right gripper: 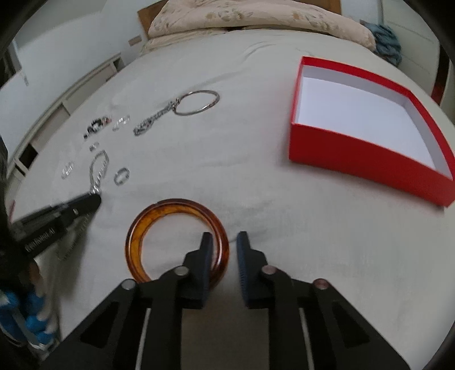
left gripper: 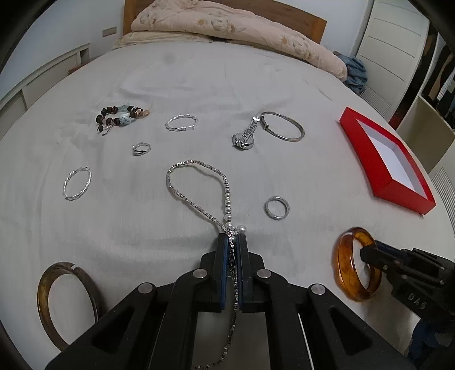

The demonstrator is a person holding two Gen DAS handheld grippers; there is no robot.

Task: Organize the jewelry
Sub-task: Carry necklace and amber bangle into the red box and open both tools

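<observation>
My left gripper [left gripper: 233, 237] is shut on a silver box-chain necklace with pearls [left gripper: 199, 182]. The chain loops out over the bed ahead and its tail hangs down between the fingers. In the right wrist view my right gripper [right gripper: 224, 246] straddles the near rim of an amber bangle [right gripper: 159, 216] that lies flat on the sheet. Its left finger is inside the ring and its right finger outside, with a thin strip of sheet showing between the rim and the right finger. The left wrist view shows that bangle [left gripper: 345, 264] at the lower right. An open red box [right gripper: 366, 159] with a white inside stands further right.
On the grey sheet lie a beaded bracelet [left gripper: 119, 116], two twisted silver bangles [left gripper: 182, 122], two rings [left gripper: 277, 207], a watch [left gripper: 246, 136], a thin metal bangle [left gripper: 284, 125] and a brown bangle [left gripper: 45, 287]. A folded quilt [left gripper: 227, 25] lies at the headboard.
</observation>
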